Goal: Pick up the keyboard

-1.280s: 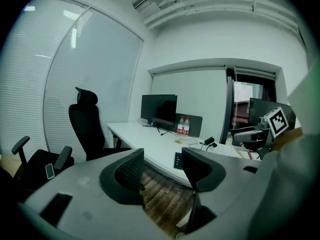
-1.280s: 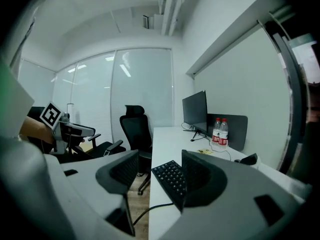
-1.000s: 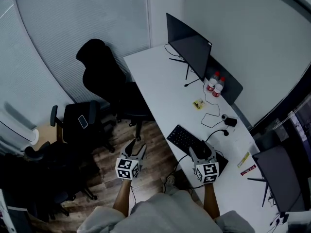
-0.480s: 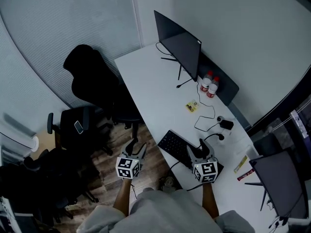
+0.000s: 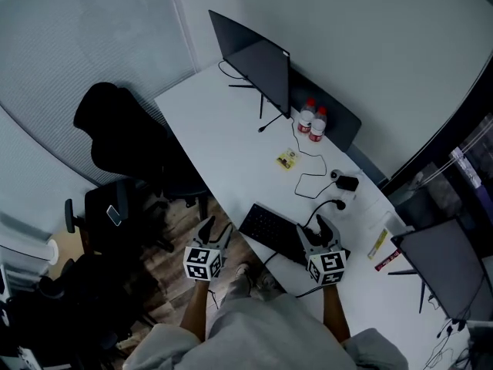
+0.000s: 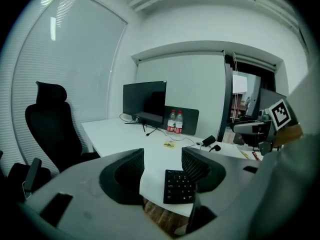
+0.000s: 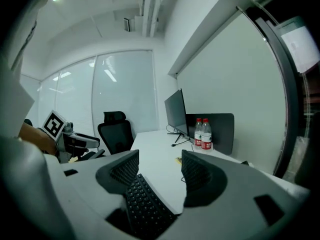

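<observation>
White desk [image 5: 216, 129] — monitor [image 5: 254, 60], two bottles [image 5: 312, 122], keyboard [image 5: 271, 232], small yellow packet [image 5: 286, 159]

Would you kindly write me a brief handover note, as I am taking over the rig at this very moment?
Keyboard: lies flat near the front edge of the white desk, not lifted.
Left tool: open and empty, over the floor just off the desk's edge, pointing at the keyboard's left end.
Right tool: open and empty, over the keyboard's right end, not gripping it.
Done: only the approach, no grasp yet.
Left: bring both tools onto the keyboard, close on it, and lift it off the desk.
</observation>
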The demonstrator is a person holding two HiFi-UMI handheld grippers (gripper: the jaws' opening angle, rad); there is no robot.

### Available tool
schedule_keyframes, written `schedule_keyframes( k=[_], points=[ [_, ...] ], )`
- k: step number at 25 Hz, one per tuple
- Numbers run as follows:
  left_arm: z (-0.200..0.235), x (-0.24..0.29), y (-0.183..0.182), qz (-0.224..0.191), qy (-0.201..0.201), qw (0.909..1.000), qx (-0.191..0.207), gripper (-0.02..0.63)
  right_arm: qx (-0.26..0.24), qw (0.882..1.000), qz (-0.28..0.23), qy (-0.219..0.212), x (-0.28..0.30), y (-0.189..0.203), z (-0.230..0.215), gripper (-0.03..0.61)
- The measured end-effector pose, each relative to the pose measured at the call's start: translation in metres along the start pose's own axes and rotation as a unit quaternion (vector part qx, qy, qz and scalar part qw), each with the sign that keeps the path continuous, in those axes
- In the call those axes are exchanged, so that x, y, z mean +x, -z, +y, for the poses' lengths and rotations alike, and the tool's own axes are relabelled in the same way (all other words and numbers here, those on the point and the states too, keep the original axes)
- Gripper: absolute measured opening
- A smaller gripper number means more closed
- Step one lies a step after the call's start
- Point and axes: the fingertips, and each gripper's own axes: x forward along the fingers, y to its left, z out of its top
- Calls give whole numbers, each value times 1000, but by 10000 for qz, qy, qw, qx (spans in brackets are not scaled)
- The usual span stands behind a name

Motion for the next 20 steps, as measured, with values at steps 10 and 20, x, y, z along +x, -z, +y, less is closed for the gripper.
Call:
schedule_keyframes(
  k=[10,20],
  points=[
    [-22,52,-11,121,1013,9944,274,235,229,9929,67,1168,-38,12,-31,250],
    [-51,90,-7,375,1924,9794,493,235,564,9707,189,2327,-90,32,-46,250]
  ],
)
